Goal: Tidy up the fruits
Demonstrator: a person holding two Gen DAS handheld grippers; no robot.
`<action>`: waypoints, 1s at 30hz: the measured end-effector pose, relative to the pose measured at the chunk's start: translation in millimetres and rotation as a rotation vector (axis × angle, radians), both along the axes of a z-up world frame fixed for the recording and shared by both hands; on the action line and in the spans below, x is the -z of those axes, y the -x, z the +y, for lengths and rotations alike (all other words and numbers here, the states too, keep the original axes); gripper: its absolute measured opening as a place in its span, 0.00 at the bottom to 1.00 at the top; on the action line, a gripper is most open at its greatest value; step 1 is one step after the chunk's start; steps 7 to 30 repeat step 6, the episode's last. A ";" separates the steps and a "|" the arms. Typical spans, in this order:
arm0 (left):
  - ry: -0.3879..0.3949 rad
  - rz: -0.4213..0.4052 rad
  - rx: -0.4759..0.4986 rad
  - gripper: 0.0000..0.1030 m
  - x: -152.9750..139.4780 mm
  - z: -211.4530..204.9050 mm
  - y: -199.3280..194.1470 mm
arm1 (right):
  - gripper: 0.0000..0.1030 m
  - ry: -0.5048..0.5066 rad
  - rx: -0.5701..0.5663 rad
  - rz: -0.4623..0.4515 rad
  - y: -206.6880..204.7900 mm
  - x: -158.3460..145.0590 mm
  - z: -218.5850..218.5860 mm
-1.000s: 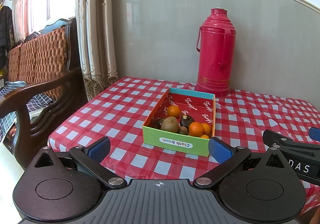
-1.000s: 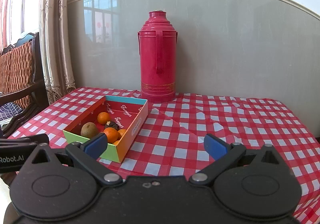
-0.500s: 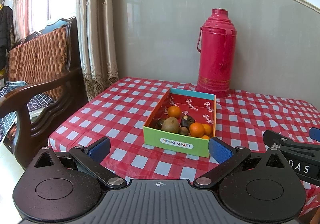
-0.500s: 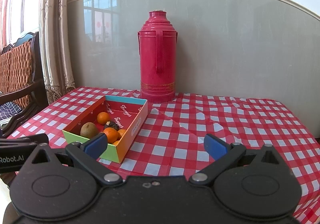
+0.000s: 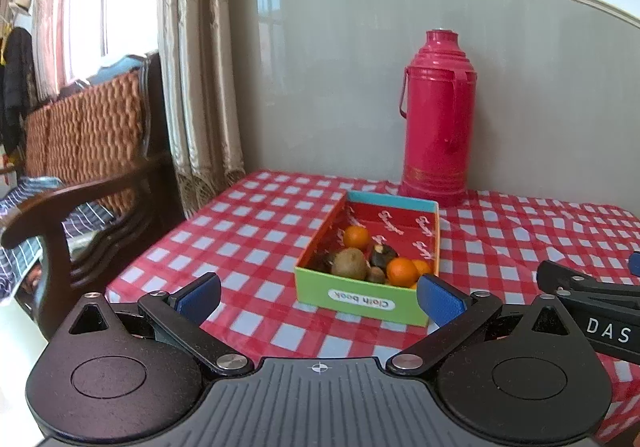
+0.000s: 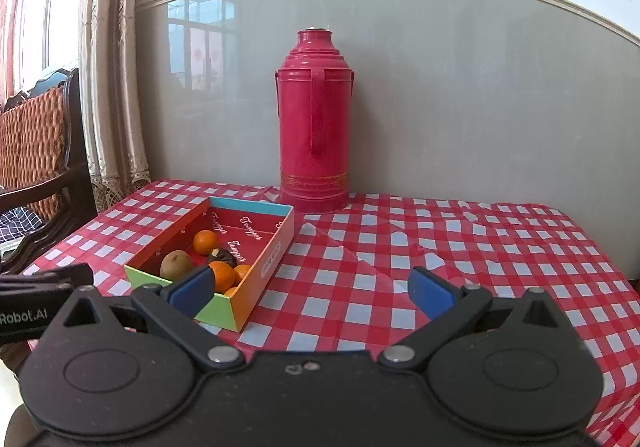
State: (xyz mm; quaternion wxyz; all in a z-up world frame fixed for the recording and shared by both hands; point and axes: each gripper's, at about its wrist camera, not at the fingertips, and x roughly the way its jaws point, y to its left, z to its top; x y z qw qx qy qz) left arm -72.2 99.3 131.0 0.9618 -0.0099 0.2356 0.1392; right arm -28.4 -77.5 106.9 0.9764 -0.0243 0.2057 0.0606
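The box (image 5: 366, 297) read "Cloth book" outside, "Tamper" inside. Both grippers, left (image 5: 319, 293) and right (image 6: 312, 289), had jaws spread, empty.

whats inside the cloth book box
The box holds a kiwi, oranges, and a dark fruit. Its near wall hides whatever lies lowest at the front.
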 end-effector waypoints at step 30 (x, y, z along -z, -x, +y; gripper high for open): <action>-0.004 0.003 0.002 1.00 2.5 0.5 -5.7 | 0.95 -0.005 0.003 -0.002 0.7 -0.5 0.2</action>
